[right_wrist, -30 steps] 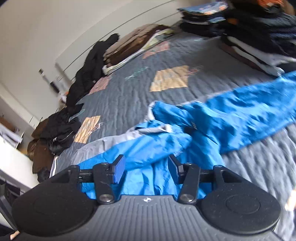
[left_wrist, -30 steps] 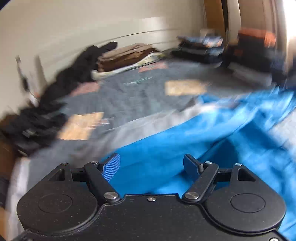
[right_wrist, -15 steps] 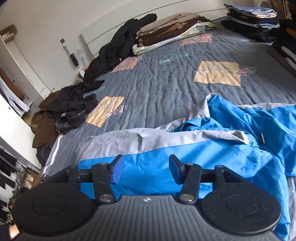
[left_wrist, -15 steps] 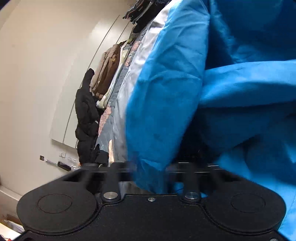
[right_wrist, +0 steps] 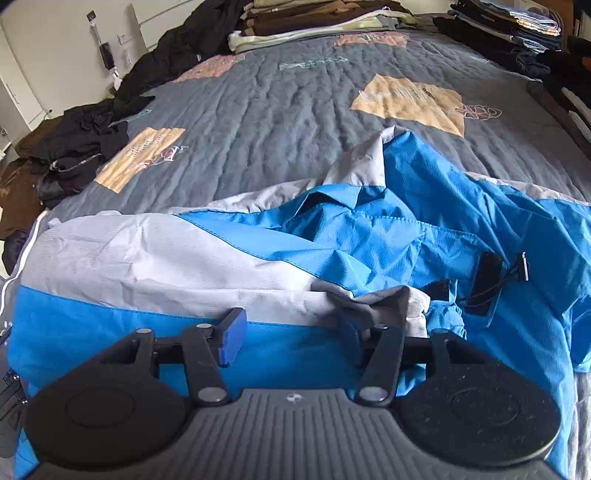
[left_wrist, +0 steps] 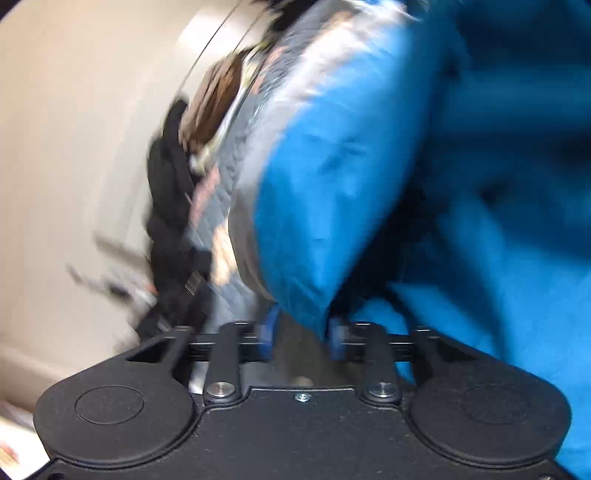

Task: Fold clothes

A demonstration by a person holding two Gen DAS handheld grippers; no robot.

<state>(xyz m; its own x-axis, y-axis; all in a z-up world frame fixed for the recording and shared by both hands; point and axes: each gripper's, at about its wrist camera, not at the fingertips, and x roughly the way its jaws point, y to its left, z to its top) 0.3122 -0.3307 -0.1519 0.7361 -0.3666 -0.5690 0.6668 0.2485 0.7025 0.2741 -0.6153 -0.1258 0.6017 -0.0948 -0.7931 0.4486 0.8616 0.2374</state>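
Observation:
A blue and grey jacket (right_wrist: pixel 369 236) lies crumpled on the grey quilted bed (right_wrist: pixel 295 110). My right gripper (right_wrist: pixel 291 332) hovers low over its near edge, open. Its left finger (right_wrist: pixel 232 332) is over the blue hem and its right finger (right_wrist: pixel 354 332) sits against a grey fold. In the blurred, rolled left wrist view a fold of the blue jacket (left_wrist: pixel 332 184) comes down between the fingers of my left gripper (left_wrist: pixel 301 334). The jaws there are opening and the fabric tip sits loosely in the gap.
Dark clothes are heaped (right_wrist: pixel 74 147) along the bed's left edge. Folded brown and beige garments (right_wrist: pixel 314 18) are stacked at the far end, with more stacks (right_wrist: pixel 517 22) at the far right. A pale wall (left_wrist: pixel 74 147) lies left of the bed.
My left gripper rolled, shut on the blue fold, and now has its jaws parted again with the fold between them. My right gripper dropped closer to the jacket's near edge, staying open.

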